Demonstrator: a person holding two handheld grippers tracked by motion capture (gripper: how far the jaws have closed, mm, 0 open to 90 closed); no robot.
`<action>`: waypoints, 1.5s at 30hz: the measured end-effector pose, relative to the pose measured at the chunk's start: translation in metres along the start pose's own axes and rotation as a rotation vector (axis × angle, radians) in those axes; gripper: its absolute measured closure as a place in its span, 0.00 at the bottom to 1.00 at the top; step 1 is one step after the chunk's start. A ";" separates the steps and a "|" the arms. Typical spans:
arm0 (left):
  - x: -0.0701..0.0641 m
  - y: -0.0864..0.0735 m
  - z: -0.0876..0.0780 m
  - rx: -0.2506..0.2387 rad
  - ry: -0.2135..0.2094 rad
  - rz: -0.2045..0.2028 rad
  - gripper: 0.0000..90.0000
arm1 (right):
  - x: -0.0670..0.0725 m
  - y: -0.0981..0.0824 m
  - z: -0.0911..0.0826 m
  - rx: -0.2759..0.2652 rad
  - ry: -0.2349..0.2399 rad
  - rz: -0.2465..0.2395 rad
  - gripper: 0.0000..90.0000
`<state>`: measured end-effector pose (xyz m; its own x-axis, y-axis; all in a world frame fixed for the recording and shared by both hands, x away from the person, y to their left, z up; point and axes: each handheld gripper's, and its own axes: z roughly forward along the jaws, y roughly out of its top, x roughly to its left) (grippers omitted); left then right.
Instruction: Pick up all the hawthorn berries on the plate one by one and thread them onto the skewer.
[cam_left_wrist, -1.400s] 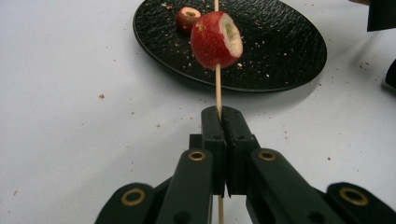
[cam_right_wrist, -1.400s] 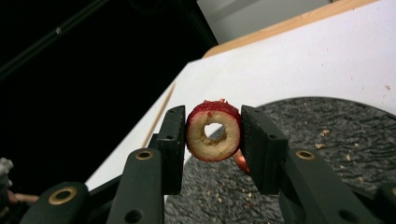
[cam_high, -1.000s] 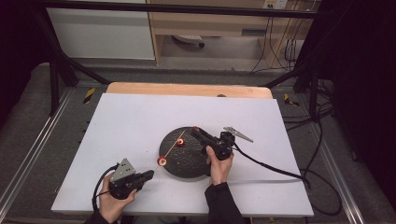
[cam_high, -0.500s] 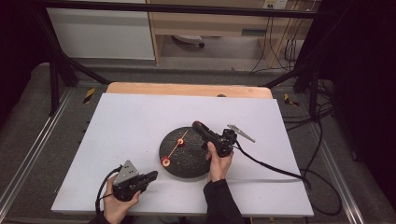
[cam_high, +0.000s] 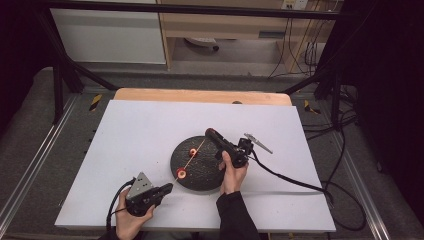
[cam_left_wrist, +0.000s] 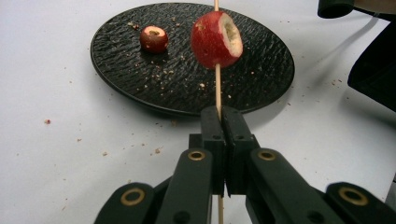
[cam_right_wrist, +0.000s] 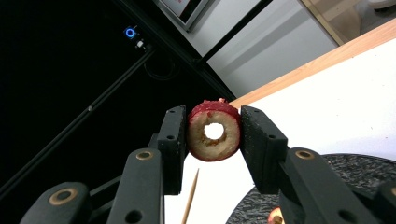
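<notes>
The left gripper (cam_left_wrist: 221, 116) clamps the wooden skewer (cam_left_wrist: 217, 88), one cored hawthorn (cam_left_wrist: 216, 39) threaded ahead of it. The right gripper (cam_right_wrist: 214, 133), now lifted off the black plate (cam_high: 200, 172), pinches another cored hawthorn (cam_right_wrist: 214, 136) just beyond the skewer's tip, ready for threading.

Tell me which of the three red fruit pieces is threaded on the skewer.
The fruit piece on the skewer, held up above the black plate by the left gripper. Another piece lies loose on the plate; the right gripper clamps the cored third.
</notes>
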<state>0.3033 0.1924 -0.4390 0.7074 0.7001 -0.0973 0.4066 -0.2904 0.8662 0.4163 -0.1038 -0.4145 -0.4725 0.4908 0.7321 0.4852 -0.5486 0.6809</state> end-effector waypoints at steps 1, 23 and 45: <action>-0.001 0.000 0.000 0.001 -0.001 0.001 0.98 | 0.000 0.000 0.000 -0.003 0.002 0.003 0.70; -0.003 0.000 0.005 -0.008 0.001 0.000 0.98 | 0.001 -0.005 -0.001 -0.013 0.027 0.028 0.70; -0.004 0.001 0.006 -0.028 0.016 -0.008 0.98 | 0.000 -0.007 -0.001 -0.020 0.035 0.040 0.70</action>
<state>0.3040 0.1852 -0.4405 0.6950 0.7124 -0.0968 0.3959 -0.2668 0.8787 0.4124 -0.1002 -0.4187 -0.4788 0.4445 0.7571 0.4891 -0.5810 0.6505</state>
